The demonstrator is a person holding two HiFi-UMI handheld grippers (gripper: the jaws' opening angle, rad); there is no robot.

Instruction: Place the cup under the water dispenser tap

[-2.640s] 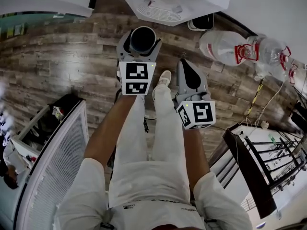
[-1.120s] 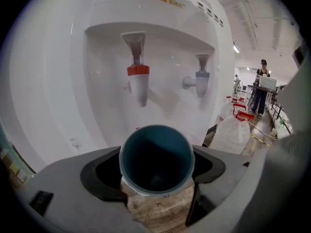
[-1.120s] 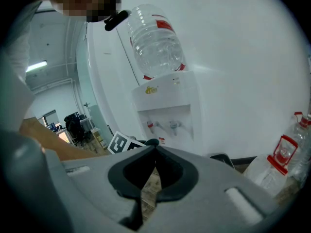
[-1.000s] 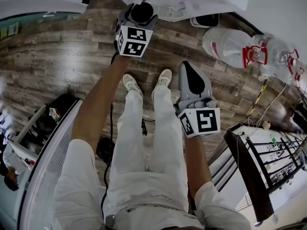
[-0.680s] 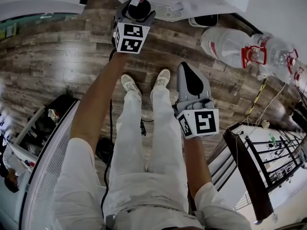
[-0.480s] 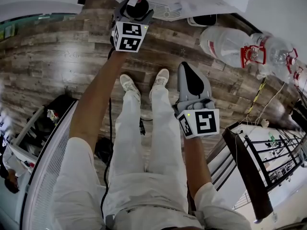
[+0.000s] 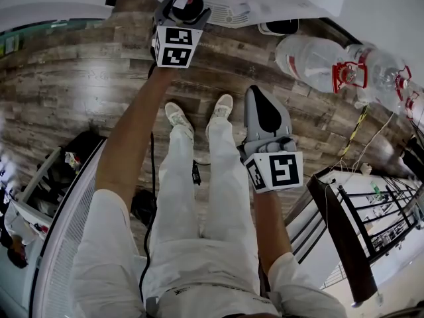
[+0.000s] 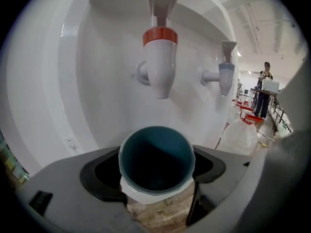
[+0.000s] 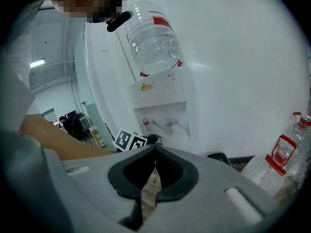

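Dispenser recess (image 8: 97,76) behind left fingers (image 8: 99,178) around cup (image 8: 156,161)

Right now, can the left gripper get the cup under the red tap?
Probably yes. The left gripper is shut on the cup, held upright with its mouth open, and the red tap hangs just above it with only open space between. The blue tap sits off to the side.

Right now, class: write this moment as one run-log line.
left gripper: shut on cup, cup below red tap | right gripper: shut, empty, away from dispenser
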